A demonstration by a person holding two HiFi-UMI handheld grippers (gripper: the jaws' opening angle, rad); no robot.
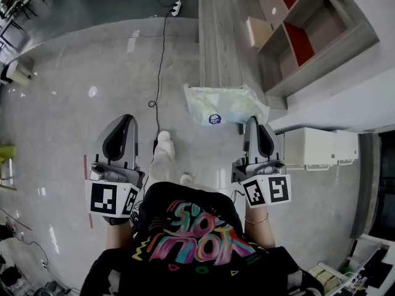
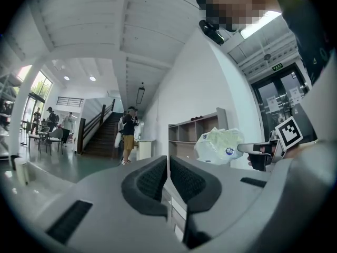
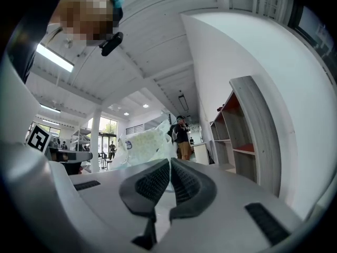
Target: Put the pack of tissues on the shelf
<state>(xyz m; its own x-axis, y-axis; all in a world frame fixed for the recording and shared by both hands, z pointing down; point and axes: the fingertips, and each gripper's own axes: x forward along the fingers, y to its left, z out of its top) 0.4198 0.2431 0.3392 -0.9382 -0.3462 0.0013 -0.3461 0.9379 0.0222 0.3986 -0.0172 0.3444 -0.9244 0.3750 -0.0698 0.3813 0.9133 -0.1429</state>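
Right hand-held gripper (image 1: pixel 255 122) is clenched on the film edge of a soft pale-green pack of tissues (image 1: pixel 225 105), held in the air short of the open wooden shelf (image 1: pixel 308 39) (left hand-held gripper (image 1: pixel 126 121) closed, empty). So thin a pinch may slip, dropping the pack.

The grey-and-black left gripper (image 1: pixel 126 121) points forward in front of the body, jaws pressed together on nothing. The matching right gripper (image 1: pixel 253 122), level beside it, pinches the edge of a pale plastic pack of tissues (image 1: pixel 225 105).
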